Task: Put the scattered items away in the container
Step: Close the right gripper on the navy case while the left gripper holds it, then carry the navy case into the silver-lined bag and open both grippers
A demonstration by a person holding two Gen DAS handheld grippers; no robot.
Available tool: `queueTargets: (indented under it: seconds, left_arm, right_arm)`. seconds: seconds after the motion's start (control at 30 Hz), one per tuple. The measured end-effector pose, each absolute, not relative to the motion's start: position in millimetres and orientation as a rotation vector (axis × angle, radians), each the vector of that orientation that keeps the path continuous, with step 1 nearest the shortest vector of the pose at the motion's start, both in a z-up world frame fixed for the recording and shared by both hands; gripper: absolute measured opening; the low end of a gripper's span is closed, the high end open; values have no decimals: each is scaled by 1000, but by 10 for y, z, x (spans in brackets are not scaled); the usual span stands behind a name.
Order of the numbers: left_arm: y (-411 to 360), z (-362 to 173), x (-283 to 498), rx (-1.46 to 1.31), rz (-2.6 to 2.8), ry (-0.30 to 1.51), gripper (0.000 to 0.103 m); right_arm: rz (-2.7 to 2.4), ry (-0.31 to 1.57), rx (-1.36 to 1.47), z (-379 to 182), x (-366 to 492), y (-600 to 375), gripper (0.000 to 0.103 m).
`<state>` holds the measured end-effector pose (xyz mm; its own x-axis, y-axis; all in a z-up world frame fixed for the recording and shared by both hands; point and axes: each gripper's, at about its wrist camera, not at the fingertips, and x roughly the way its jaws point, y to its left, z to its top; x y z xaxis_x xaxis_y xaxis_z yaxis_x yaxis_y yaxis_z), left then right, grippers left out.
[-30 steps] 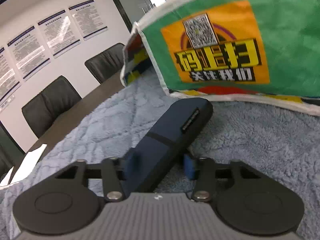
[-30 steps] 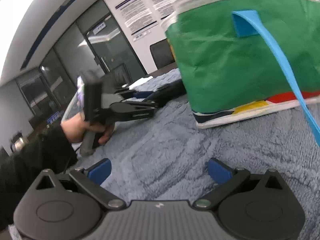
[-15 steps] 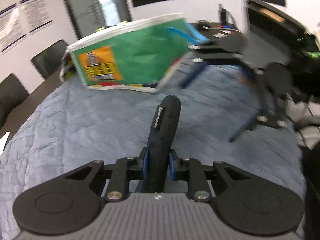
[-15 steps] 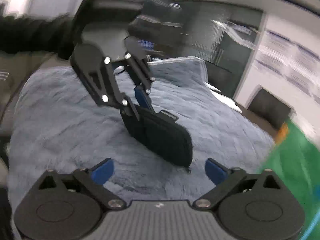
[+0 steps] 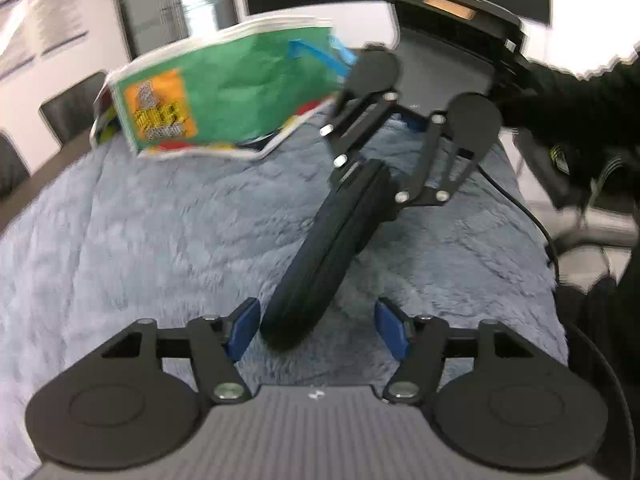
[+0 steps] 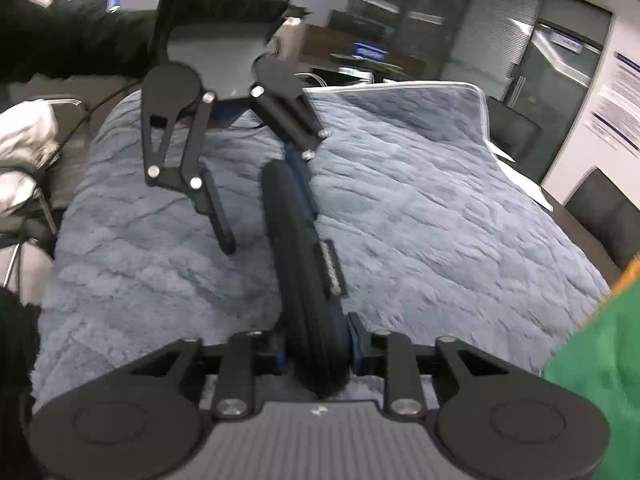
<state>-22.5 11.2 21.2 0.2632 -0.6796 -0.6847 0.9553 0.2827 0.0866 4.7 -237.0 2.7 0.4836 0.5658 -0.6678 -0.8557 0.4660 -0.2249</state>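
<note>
A dark navy zip pouch (image 5: 332,248) stands on edge above the blue fleece blanket (image 5: 140,240). My left gripper (image 5: 316,326) is open, its blue pads apart on either side of the pouch's near end. My right gripper (image 6: 318,350) is shut on the other end of the pouch (image 6: 308,280). The right gripper also shows in the left wrist view (image 5: 380,188), and the open left gripper shows in the right wrist view (image 6: 260,200). The green fabric bag (image 5: 224,92) with an orange label lies on its side at the back left.
A black office chair (image 5: 68,108) stands behind the table at left. A dark cable (image 5: 532,216) runs along the blanket's right edge. The person's dark sleeve (image 5: 580,100) is at right. The blanket's white-trimmed far edge (image 6: 484,112) shows in the right wrist view.
My left gripper has opened and let go of the pouch. My right gripper has closed on the pouch's other end, taking it over.
</note>
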Motion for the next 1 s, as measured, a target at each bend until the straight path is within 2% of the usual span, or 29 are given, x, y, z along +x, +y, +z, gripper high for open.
queueTargets:
  seconds: [0.03, 0.07, 0.13, 0.2, 0.23, 0.27, 0.37, 0.6, 0.7, 0.9, 0.97, 1.0]
  left_arm:
    - [143, 190, -210, 515, -1176, 604, 60]
    - [177, 175, -190, 480, -1168, 602, 50]
    - [211, 160, -175, 434, -1167, 601, 45]
    - [194, 154, -220, 446, -1159, 586, 44]
    - [178, 154, -243, 458, -1157, 584, 44]
    - [171, 171, -256, 456, -1157, 592, 42]
    - [197, 328, -213, 421, -1156, 568, 39]
    - [-221, 1316, -164, 470, -1212, 233, 37]
    - [-662, 1720, 51, 496, -1224, 127, 37]
    - [-1793, 2082, 716, 546, -1228, 95, 38]
    - [-2142, 2057, 986, 522, -1213, 140, 38]
    - [-2287, 2017, 1095, 520, -1204, 174, 40]
  right_arm:
    - [916, 563, -576, 18, 16, -2404, 37]
    - [907, 559, -570, 39, -25, -2422, 43]
    - [893, 546, -582, 36, -116, -2456, 52]
    - [886, 531, -576, 19, -113, -2483, 50]
    - [901, 526, -557, 23, -111, -2492, 36]
    - [925, 530, -530, 34, -122, -2521, 28]
    - [933, 504, -528, 129, -159, -2550, 21]
    - [748, 291, -512, 1105, -248, -3252, 21]
    - [659, 282, -500, 1500, -109, -3645, 23]
    - [446, 372, -333, 1845, 522, -4602, 28]
    - [336, 408, -267, 1792, 781, -4864, 42]
    - [273, 446, -222, 1724, 932, -4989, 42]
